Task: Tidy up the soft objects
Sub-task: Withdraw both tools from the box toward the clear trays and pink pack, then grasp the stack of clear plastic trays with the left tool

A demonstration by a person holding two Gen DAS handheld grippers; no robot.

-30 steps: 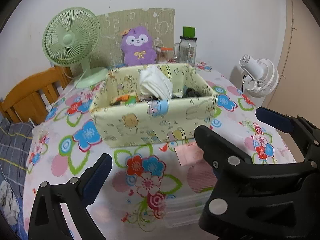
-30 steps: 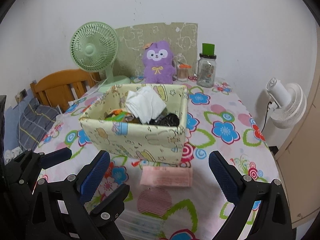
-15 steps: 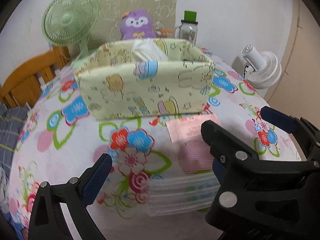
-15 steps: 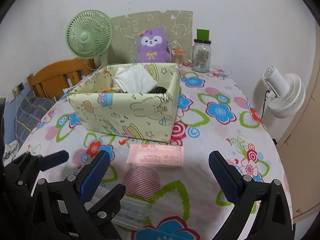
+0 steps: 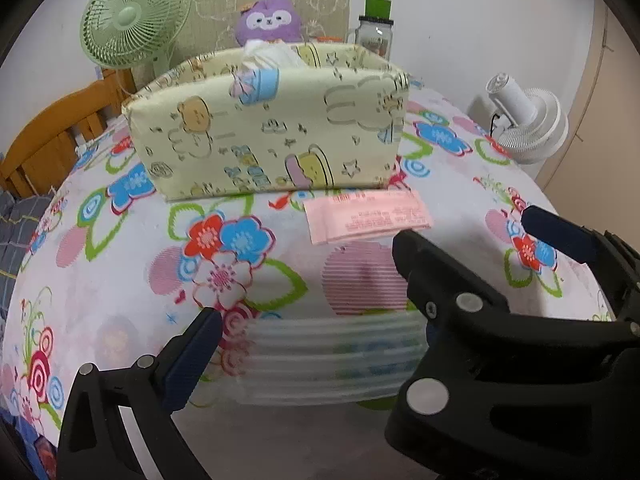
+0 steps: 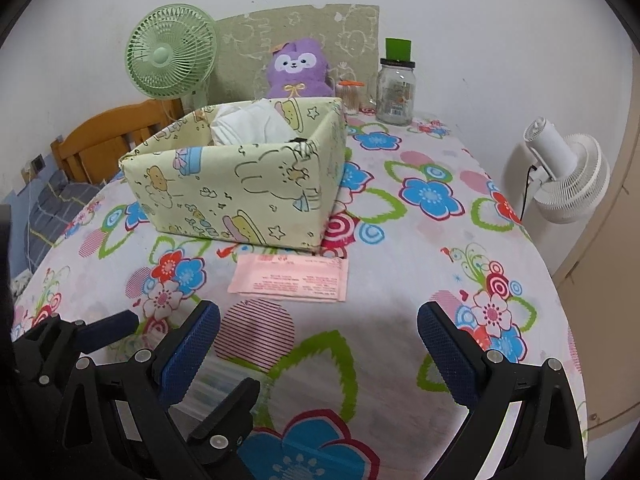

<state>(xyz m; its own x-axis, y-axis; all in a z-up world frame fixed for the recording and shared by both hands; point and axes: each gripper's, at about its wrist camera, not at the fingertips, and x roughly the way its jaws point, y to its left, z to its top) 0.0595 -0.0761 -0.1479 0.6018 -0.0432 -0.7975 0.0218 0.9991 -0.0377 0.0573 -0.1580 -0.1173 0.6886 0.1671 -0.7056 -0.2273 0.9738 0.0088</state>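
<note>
Reaching for clear tissue pack (image 5: 332, 360) in front of fabric bin (image 5: 272, 128); left hand-held gripper (image 5: 316, 344) open astride it, right hand-held gripper (image 6: 316, 344) open, empty; next, close and lift.

A table covered by a white cloth printed with bright flowers (image 6: 420, 264) carries a pale yellow fabric box with cartoon prints (image 6: 248, 196). Just in front of the box lies a flat pink tissue packet (image 6: 289, 279), and nearer the front edge a clear ribbed plastic pack (image 5: 332, 360). Along the back stand a green desk fan (image 6: 172, 56), a purple plush toy (image 6: 300, 68) and a glass jar with a green lid (image 6: 396, 88).
</note>
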